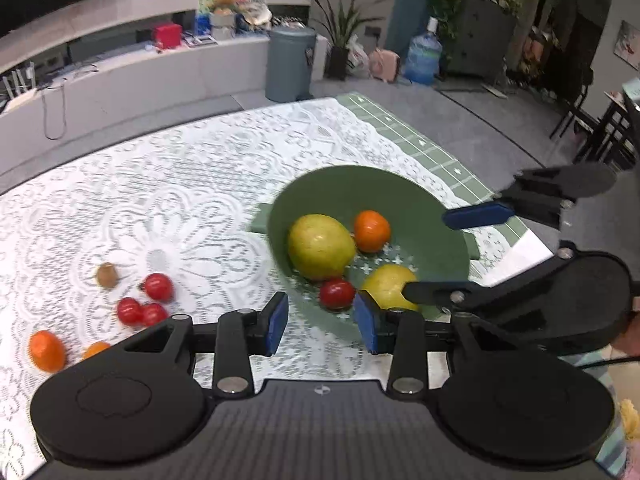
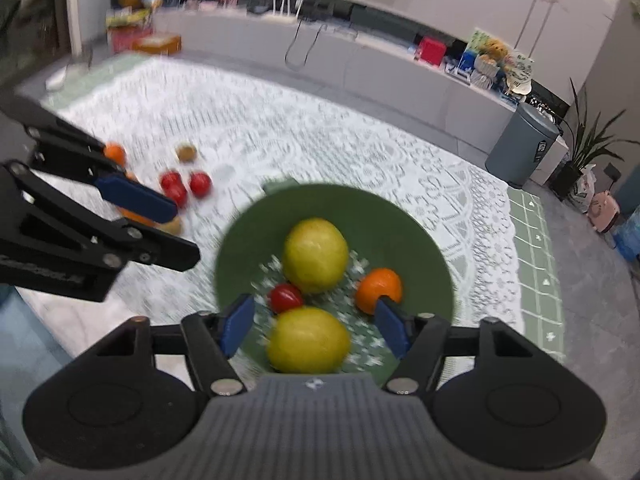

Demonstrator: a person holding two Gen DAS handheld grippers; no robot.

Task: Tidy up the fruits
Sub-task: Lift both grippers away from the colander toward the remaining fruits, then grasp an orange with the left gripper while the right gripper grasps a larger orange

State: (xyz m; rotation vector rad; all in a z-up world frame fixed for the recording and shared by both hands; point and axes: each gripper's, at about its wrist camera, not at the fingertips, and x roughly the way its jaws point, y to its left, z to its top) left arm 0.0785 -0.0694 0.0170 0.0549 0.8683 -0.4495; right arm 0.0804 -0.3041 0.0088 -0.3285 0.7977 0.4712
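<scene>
A green colander bowl [image 1: 400, 192] [image 2: 424, 240] on the lace tablecloth holds two yellow-green fruits [image 1: 320, 246] [image 2: 316, 254], an orange [image 1: 372, 231] [image 2: 378, 288] and a red tomato [image 1: 337, 293] [image 2: 285, 297]. Loose on the cloth to its left lie three red tomatoes [image 1: 158, 286] [image 2: 199, 183], a brown kiwi [image 1: 107, 275] [image 2: 186, 152] and oranges [image 1: 47, 351] [image 2: 115, 153]. My left gripper [image 1: 322, 322] is open and empty at the bowl's near rim. My right gripper [image 2: 316, 326] is open above the bowl, astride the nearer yellow fruit [image 2: 308, 340]; it also shows in the left wrist view [image 1: 444, 256].
A white lace tablecloth [image 1: 180, 184] covers the table, with a green grid mat [image 1: 420, 140] at its right edge. Beyond the table stand a grey bin [image 1: 290, 62], a potted plant [image 1: 340, 36] and a water jug [image 1: 424, 56].
</scene>
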